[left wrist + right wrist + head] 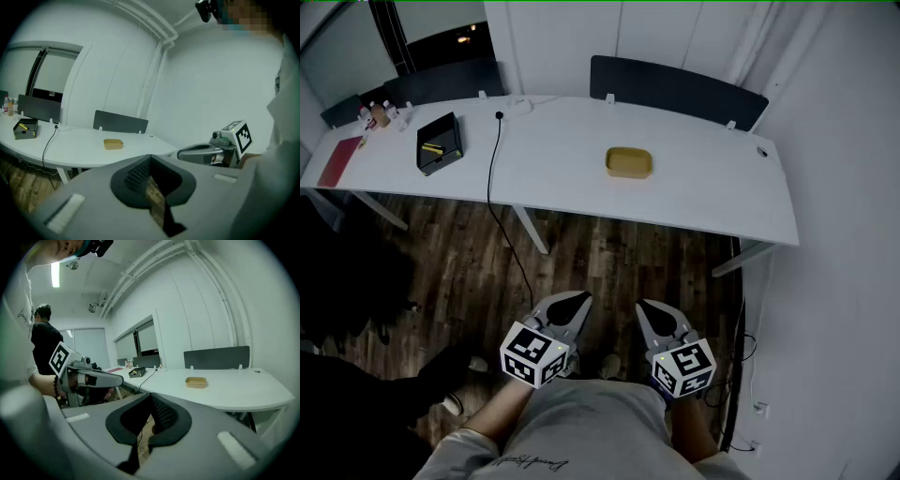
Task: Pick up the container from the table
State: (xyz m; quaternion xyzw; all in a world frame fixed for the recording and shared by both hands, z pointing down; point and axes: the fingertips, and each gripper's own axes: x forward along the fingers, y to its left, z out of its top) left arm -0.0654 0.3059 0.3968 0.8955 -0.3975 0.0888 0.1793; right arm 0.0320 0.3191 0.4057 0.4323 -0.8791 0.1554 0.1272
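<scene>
Container [629, 162] sits on white table [703, 192], wood floor [609, 258] beneath; left hand-held gripper [577, 299] and right hand-held gripper [647, 306] pressed together.

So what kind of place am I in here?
Most likely an office or meeting room: a long white table with dark divider panels along its far edge, a cable trailing off it, and wood flooring.

L hand-held gripper [150, 159] jaws together, empty; container [113, 144] on table [70, 146], well apart.
</scene>
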